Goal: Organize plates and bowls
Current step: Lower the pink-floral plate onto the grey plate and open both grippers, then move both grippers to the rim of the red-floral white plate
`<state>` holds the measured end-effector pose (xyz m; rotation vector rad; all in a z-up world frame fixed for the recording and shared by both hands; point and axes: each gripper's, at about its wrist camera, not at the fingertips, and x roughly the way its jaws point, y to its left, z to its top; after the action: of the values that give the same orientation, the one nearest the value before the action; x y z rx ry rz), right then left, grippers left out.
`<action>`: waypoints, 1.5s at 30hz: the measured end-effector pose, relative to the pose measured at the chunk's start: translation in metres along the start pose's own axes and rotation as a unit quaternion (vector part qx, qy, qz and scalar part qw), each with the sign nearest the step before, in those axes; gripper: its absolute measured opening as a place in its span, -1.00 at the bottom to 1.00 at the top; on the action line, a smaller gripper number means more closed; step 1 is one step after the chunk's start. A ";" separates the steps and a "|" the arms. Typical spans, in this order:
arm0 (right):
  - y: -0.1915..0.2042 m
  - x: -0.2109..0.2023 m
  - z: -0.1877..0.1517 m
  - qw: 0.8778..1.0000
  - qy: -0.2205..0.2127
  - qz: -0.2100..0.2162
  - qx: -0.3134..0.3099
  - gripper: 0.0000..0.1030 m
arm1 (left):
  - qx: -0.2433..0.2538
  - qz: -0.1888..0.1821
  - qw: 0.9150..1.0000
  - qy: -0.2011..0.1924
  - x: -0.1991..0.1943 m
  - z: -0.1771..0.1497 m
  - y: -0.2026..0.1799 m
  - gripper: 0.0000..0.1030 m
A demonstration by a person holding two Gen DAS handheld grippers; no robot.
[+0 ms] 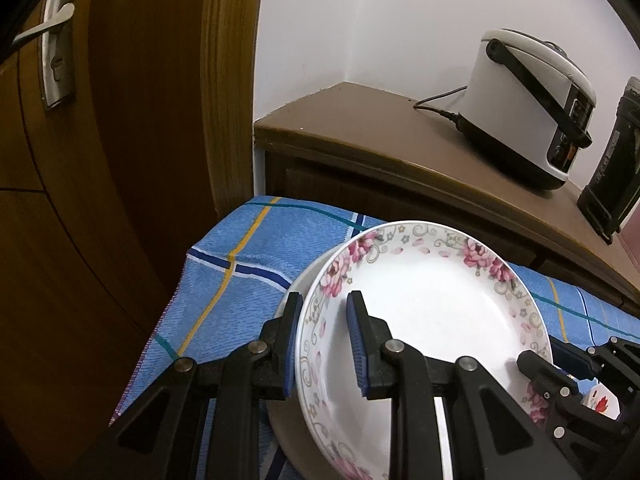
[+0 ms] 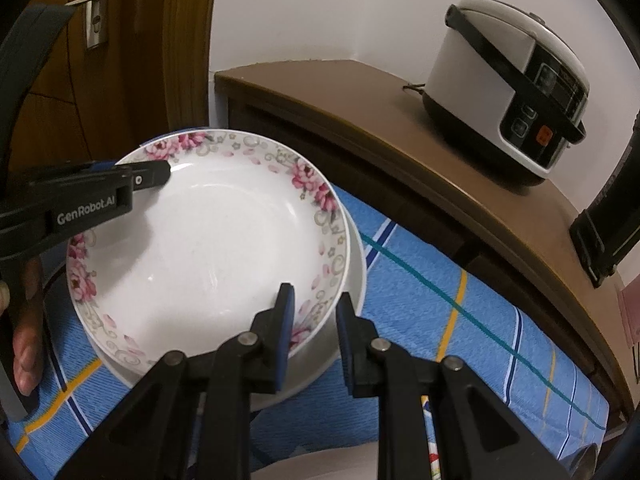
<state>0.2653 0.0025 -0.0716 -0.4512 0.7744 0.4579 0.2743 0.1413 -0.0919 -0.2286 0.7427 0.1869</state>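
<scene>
The floral plate (image 2: 208, 248) sits on top of a plain white plate (image 2: 352, 280), both lying on the blue checked cloth (image 2: 480, 320) that covers the surface in front of the brown cabinet (image 2: 360, 112) with the rice cooker (image 2: 508, 92). The left claw (image 1: 324, 340) is clamped on the floral plate's left rim, one pad inside and one outside. The right claw (image 2: 312, 332) grips the same plate's opposite rim, nearer the rice cooker.
</scene>
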 end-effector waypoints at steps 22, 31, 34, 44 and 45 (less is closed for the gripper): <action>0.003 -0.003 -0.004 1.000 -0.024 -0.002 -0.018 -0.49 | 0.016 0.010 1.000 0.020 0.006 0.001 -0.003 -0.27; 0.003 -0.007 -0.007 0.998 -0.050 -0.012 -0.035 -0.25 | 0.018 0.016 1.000 0.016 0.004 -0.001 -0.003 -0.21; 0.002 -0.008 -0.007 0.998 -0.052 -0.009 -0.033 0.03 | 0.014 0.011 1.000 0.016 0.003 -0.002 0.000 -0.21; -0.016 -0.010 -0.011 0.999 -0.049 0.024 0.005 0.46 | -0.009 -0.002 0.999 -0.038 -0.020 -0.005 0.008 0.27; -0.018 -0.012 -0.013 0.999 -0.049 0.022 0.009 0.46 | -0.009 -0.003 0.999 -0.040 -0.021 -0.005 0.008 0.27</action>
<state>0.2603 -0.0213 -0.0666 -0.3934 0.6941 0.5103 0.2541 0.1456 -0.0826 -0.2389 0.6609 0.1961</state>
